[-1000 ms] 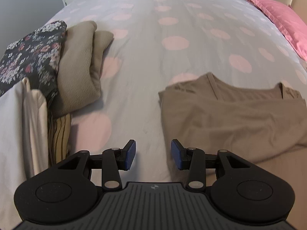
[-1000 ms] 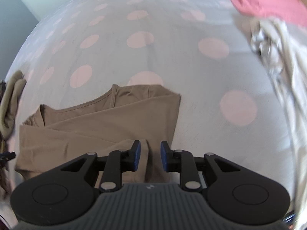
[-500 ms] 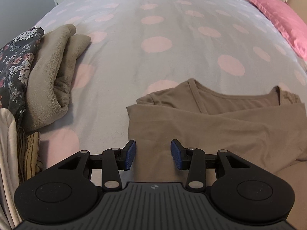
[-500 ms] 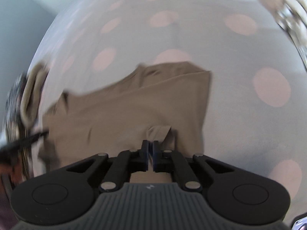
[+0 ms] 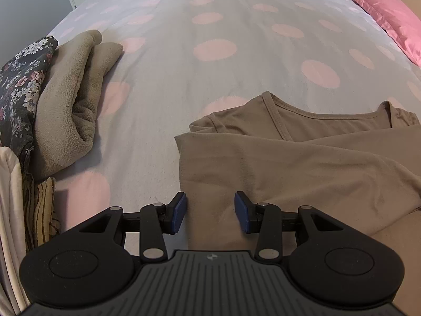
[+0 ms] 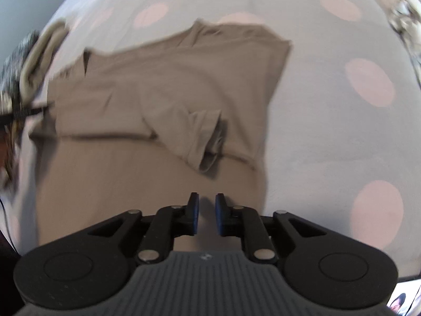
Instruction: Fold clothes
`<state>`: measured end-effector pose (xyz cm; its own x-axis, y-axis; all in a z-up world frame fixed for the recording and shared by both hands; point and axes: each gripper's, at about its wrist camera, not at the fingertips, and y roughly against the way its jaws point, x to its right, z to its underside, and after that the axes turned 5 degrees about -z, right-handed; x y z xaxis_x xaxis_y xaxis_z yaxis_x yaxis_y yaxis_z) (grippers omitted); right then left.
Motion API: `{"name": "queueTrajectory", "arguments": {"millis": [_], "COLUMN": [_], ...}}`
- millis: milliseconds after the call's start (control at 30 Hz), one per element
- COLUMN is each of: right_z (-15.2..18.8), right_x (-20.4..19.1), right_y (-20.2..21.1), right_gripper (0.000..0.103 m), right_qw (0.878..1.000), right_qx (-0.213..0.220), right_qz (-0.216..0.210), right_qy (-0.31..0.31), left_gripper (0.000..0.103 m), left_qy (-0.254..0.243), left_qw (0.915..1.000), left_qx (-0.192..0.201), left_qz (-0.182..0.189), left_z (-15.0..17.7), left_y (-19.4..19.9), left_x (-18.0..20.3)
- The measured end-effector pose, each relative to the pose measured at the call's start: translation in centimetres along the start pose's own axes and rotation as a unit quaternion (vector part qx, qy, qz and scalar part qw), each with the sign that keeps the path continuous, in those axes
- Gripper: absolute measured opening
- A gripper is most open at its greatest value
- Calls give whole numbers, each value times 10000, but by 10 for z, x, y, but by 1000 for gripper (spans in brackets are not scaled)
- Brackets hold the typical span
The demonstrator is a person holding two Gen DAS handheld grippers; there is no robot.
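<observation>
A tan long-sleeved shirt [image 5: 302, 163] lies flat on the grey bedspread with pink dots [image 5: 210, 39], its sleeves folded across the chest. My left gripper [image 5: 210, 212] is open and empty, low over the shirt's left edge. In the right wrist view the shirt [image 6: 171, 92] shows blurred, with a sleeve cuff [image 6: 210, 142] lying across the body. My right gripper [image 6: 205, 214] hovers above the shirt's lower part, its jaws a small gap apart with nothing between them.
Folded clothes sit at the left: a beige fleece [image 5: 71, 100], a dark floral garment [image 5: 18, 84], white cloth [image 5: 10, 210] and a striped piece [image 5: 39, 210]. A pink pillow [image 5: 389, 15] lies far right. A crumpled light garment [image 6: 405, 26] lies at the right.
My right gripper closed on the sleeve, then opened slightly and pulled back, leaving the cuff on the shirt. My left gripper moved right, over the shirt's left edge.
</observation>
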<state>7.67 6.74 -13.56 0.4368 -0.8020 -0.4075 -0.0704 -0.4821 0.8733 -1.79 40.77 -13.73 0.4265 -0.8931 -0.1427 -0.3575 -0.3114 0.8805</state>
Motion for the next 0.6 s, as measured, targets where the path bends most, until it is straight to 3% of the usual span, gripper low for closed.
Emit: {"name": "queueTrajectory", "arguments": {"millis": [200, 400, 533, 600], "right_z": [-21, -38, -45, -48], "right_x": [26, 27, 31, 26], "right_y": [30, 5, -11, -13], "right_gripper": [28, 29, 28, 22], "right_qw": [9911, 9929, 9918, 9930], "right_qx": [818, 660, 488, 474], "right_qz": [-463, -197, -313, -331], "right_qy": [-941, -973, -1142, -1033], "left_gripper": [39, 39, 39, 39], "left_qy": [-8, -8, 61, 180], "left_qw": [10000, 10000, 10000, 9997], "left_qx": [0, -10, 38, 148], "left_qz": [-24, -39, -22, -61], "left_z": [0, -2, -3, -6], "left_y": [-1, -2, -1, 3], "left_x": [1, 0, -5, -12]}}
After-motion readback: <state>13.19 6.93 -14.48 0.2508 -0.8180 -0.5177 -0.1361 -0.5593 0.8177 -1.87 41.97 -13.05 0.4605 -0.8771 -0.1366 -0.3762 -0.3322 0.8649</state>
